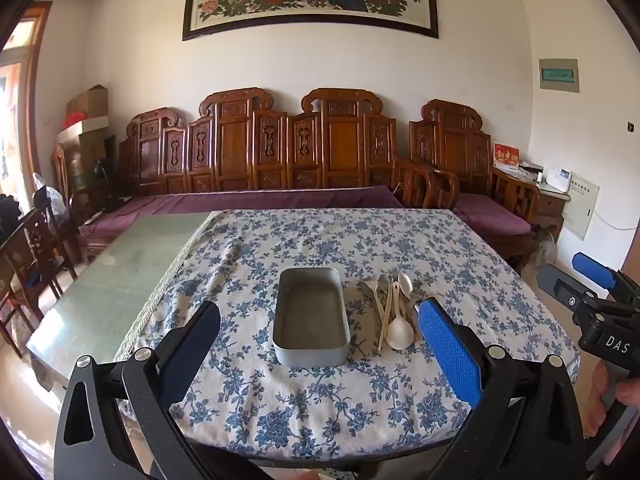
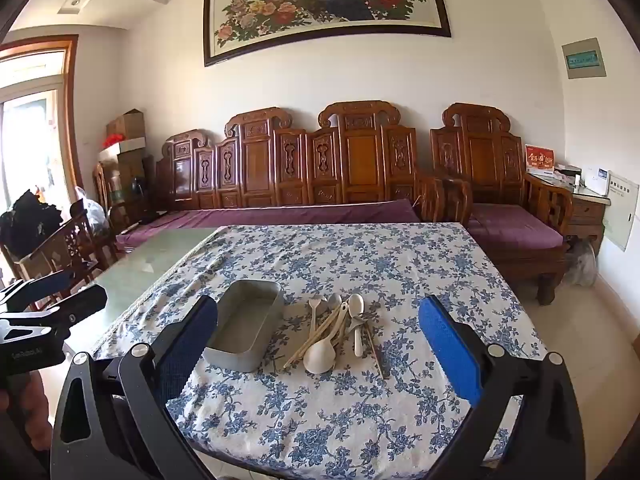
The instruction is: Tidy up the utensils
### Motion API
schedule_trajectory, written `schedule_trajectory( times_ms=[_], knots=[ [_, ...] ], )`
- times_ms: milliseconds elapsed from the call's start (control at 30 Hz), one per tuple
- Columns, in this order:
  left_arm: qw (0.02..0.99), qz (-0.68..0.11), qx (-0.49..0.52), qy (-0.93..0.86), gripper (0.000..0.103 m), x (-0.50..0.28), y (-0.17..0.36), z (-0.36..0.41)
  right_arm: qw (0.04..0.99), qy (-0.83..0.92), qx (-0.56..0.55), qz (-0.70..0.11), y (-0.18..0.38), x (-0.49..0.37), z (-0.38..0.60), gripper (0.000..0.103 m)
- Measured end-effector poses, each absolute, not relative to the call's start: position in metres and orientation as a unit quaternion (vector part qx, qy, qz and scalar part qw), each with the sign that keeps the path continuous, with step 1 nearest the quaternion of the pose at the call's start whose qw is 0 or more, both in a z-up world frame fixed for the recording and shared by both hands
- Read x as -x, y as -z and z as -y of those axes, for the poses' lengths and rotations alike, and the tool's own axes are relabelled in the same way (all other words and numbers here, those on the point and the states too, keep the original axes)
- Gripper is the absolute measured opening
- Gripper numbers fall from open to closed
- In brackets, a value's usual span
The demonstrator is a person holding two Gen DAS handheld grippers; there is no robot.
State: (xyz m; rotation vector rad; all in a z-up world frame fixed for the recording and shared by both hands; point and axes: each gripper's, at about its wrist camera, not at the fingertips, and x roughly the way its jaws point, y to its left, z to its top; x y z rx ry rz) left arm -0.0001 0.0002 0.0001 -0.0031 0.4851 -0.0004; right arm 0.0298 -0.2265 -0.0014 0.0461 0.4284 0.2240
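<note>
- Left wrist view shows the grey metal tray (image 1: 310,316) on the flowered tablecloth (image 1: 320,408), and as far as I can see nothing lies inside it.
- Just right of the tray, close beside it, lies the pile of utensils (image 1: 394,312): pale spoons, a large cream ladle (image 1: 399,334) nearest, and thin chopsticks (image 1: 385,320), all loosely crossed over one another.
- Left gripper (image 1: 320,344) hangs above the near edge of the table, jaws spread wide, holding nothing.
- Right gripper (image 2: 318,344) is likewise wide and holds nothing, with the pile (image 2: 340,332) lying between its fingers farther off.
- By my reckoning the sorting is not begun: every utensil is outside the tray, and each piece is left to be lifted across.
- I judge the tangled handles the awkward part, since one may drag its neighbour.
</note>
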Motion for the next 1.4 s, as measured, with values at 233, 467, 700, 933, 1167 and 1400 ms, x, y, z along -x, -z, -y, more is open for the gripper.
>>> schedule_trajectory(
  times_ms=[233, 467, 700, 933, 1167, 1400],
  knots=[
    [0.971, -0.239, 0.0, 0.0, 0.096, 0.0, 0.0, 0.0, 0.971, -0.111, -0.023, -0.212, 0.001, -0.029, 0.227, 0.101],
    [0.971, -0.24, -0.001, -0.001, 0.096, -0.003, 0.001, 0.0, 0.971, -0.112, -0.023, -0.211, 0.0, -0.029, 0.226, 0.101],
    [0.971, -0.238, -0.002, -0.001, 0.096, -0.002, 0.0, -0.001, 0.971, -0.112, -0.024, -0.21, 0.0, -0.029, 0.227, 0.101],
    [0.972, -0.237, -0.002, -0.001, 0.096, -0.003, -0.005, 0.003, 0.971, -0.113, -0.025, -0.21, 0.0, -0.026, 0.227, 0.101],
    [0.972, -0.236, -0.002, -0.001, 0.096, -0.003, -0.006, 0.004, 0.971, -0.113, -0.025, -0.209, -0.001, -0.026, 0.227, 0.101],
    [0.973, -0.232, -0.003, 0.0, 0.096, 0.0, -0.017, 0.005, 0.971, -0.113, -0.025, -0.209, -0.001, -0.025, 0.226, 0.101]
  ],
)
